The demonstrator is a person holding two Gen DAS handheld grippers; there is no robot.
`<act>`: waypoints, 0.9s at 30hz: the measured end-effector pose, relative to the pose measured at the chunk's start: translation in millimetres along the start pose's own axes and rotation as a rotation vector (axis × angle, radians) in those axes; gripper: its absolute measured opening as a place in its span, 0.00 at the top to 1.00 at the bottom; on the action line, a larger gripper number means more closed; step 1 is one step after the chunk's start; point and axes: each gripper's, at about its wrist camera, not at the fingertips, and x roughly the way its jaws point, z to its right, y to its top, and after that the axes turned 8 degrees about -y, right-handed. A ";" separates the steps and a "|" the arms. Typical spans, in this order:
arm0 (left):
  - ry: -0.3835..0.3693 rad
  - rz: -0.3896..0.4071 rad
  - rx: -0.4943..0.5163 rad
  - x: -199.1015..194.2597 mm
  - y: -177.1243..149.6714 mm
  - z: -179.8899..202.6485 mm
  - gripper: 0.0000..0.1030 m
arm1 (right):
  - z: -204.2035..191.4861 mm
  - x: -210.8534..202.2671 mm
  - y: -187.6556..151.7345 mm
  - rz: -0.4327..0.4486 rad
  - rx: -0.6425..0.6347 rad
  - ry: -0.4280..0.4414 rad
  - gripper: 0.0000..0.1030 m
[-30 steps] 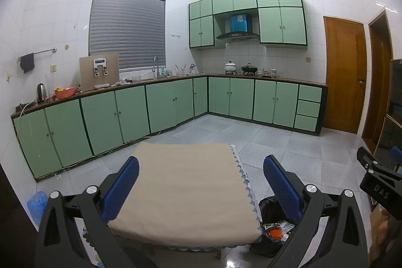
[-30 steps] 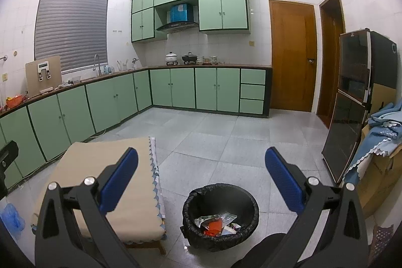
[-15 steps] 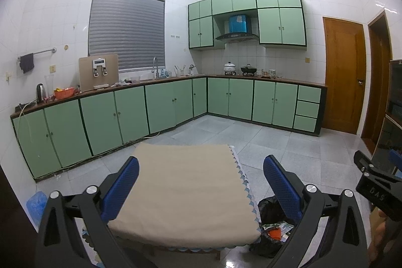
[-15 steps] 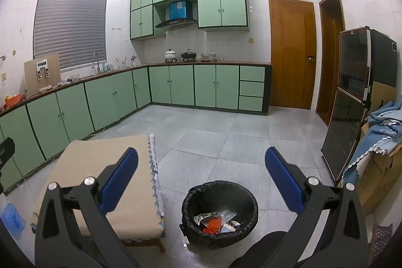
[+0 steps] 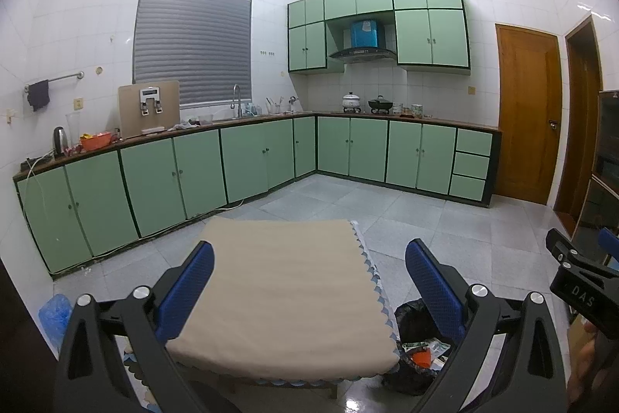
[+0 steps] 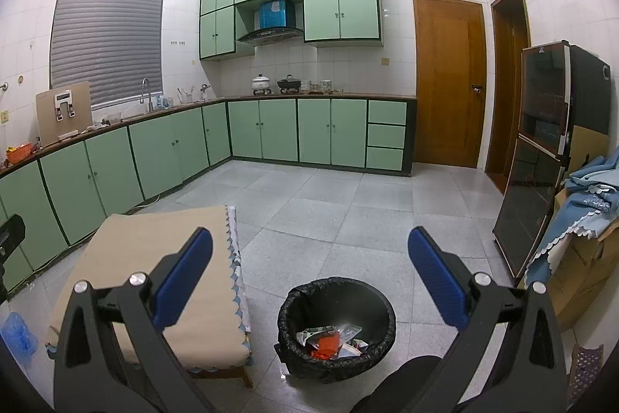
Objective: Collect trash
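Trash (image 6: 336,338) — wrappers and an orange scrap — lies inside the black-lined bin (image 6: 377,304) on the floor tiles, just beside the right edge of the cloth-covered desk (image 6: 154,239). At far left, a blue bag (image 6: 15,333) sits on the floor. The left hand-held gripper (image 5: 309,291) hovers above the desk with its blue fingers spread wide, holding nothing. Further right, the right hand-held gripper (image 6: 310,283) hangs over the bin — jaws likewise wide apart and empty.

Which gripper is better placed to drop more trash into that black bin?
The right gripper, probably: the bin sits between its open fingers, unobstructed. The left gripper, also open, faces the table, which partly hides the bin.
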 end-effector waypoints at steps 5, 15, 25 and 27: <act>-0.002 -0.003 -0.002 1.2 0.6 -3.3 0.06 | 0.1 0.1 0.0 0.000 -0.002 0.000 0.05; -0.003 0.000 -0.001 0.6 0.9 -3.5 0.06 | 1.4 0.8 0.2 0.002 -0.002 0.000 0.05; -0.002 0.000 -0.002 0.9 0.7 -3.1 0.06 | 1.0 0.4 0.0 0.002 -0.002 0.000 0.05; -0.002 0.000 -0.001 1.0 0.5 -2.9 0.06 | 1.0 0.4 0.0 0.002 -0.001 0.001 0.05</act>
